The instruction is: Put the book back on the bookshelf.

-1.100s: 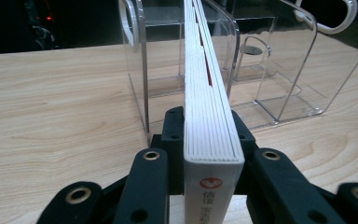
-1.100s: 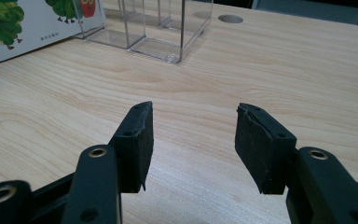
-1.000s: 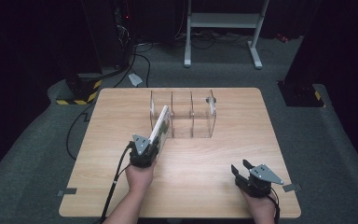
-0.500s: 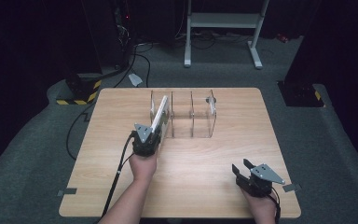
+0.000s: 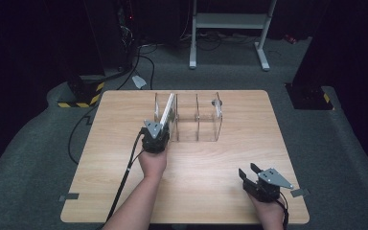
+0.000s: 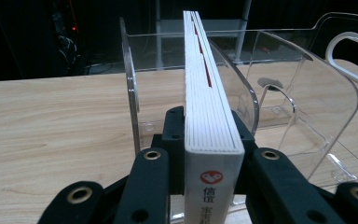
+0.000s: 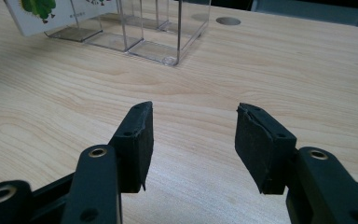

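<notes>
My left gripper (image 5: 156, 133) (image 6: 212, 133) is shut on a thin white book (image 6: 207, 107) held upright, spine toward the camera. In the high view the book (image 5: 167, 112) reaches into the leftmost slot of a clear acrylic rack (image 5: 206, 117) with several dividers. In the left gripper view the book stands between two clear dividers of the rack (image 6: 303, 93). My right gripper (image 5: 250, 175) (image 7: 193, 142) rests near the table's front right corner, open, with bare tabletop between its pads. The right gripper view catches the book's illustrated cover (image 7: 51, 14) and the rack (image 7: 154, 23) at the far left.
The wooden table (image 5: 124, 172) has free room in front of the rack and on both sides. A round hole (image 7: 228, 21) marks the tabletop behind the rack. Black cable (image 5: 124, 177) trails from the left gripper. On the floor beyond are a white stand (image 5: 230, 21) and a yellow-black striped base (image 5: 79, 100).
My left hand has pushed forward and slightly up, carrying the book farther into the rack's leftmost slot. The right gripper has stayed in place.
</notes>
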A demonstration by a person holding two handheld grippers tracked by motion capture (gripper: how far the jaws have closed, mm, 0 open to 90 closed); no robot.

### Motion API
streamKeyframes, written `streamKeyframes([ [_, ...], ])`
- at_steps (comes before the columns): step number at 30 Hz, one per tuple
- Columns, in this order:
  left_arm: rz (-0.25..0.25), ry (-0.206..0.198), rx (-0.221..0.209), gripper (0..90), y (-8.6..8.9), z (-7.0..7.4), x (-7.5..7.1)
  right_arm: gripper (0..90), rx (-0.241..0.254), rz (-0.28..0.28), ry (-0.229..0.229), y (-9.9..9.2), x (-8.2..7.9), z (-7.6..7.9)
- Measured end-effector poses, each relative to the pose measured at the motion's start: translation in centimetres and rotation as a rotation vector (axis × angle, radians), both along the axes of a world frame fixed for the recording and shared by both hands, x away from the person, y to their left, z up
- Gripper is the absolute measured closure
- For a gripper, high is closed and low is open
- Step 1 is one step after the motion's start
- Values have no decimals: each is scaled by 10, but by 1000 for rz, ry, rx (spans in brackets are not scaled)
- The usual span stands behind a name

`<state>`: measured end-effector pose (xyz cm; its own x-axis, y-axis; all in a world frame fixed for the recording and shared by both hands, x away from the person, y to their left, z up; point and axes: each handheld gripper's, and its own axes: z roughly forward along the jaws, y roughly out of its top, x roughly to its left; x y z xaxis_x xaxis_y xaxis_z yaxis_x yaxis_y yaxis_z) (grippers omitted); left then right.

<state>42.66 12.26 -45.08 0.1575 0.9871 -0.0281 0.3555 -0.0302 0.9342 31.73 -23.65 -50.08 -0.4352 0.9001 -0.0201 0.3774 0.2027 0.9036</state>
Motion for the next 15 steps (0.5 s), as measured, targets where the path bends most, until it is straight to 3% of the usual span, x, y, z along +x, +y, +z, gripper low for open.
streamKeyframes([
  [7,11,4,11,752,-4,-5,5,469,-2,2,1,1,0,0],
  [15,31,9,-7,752,-5,-6,9,469,-2,4,1,1,0,-1],
])
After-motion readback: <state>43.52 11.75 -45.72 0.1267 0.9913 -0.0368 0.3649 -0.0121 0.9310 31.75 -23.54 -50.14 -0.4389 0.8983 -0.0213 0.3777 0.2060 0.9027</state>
